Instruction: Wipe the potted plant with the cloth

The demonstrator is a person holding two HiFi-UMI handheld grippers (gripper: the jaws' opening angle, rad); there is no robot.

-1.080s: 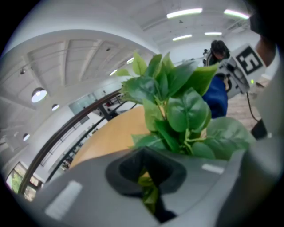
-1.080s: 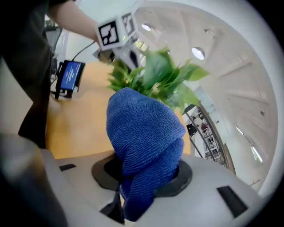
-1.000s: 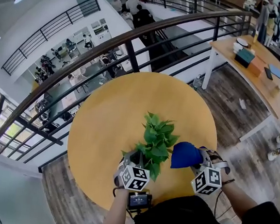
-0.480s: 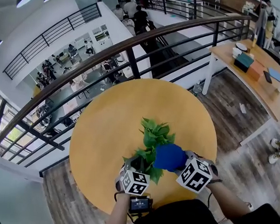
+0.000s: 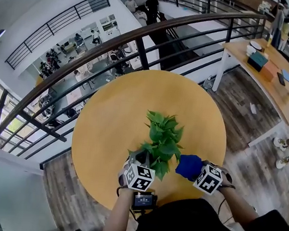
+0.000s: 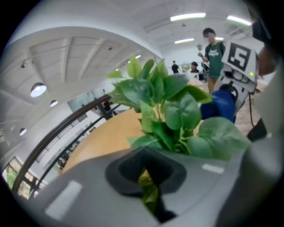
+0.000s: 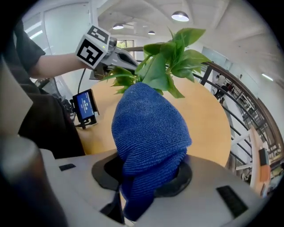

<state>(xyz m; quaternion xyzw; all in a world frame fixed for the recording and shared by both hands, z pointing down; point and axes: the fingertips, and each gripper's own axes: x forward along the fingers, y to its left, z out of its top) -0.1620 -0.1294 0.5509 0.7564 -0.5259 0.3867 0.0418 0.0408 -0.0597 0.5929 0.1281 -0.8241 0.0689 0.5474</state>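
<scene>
- Your left tool is clenched at the near, low side of the potted plant, and its own view shows a green leaf pinched in the slit between the closed jaws
- Your right tool is clamped on the blue cloth, which bulges out of the jaws as a rounded wad
- The potted plant stands on the round yellow worktop, towards your edge of it, with its leaves upright and spreading away from you
- The cloth sits just beside the plant's lower right leaves; you cannot tell from any view whether it touches them
- In the right tool's view, the plant's leaves rise just behind the top of the wad, and the left tool reaches in at the plant from the left
- The pot itself is hidden behind the leaves and your left tool
- A small device with a lit blue screen hangs below your left wrist, at the worktop's near edge
</scene>
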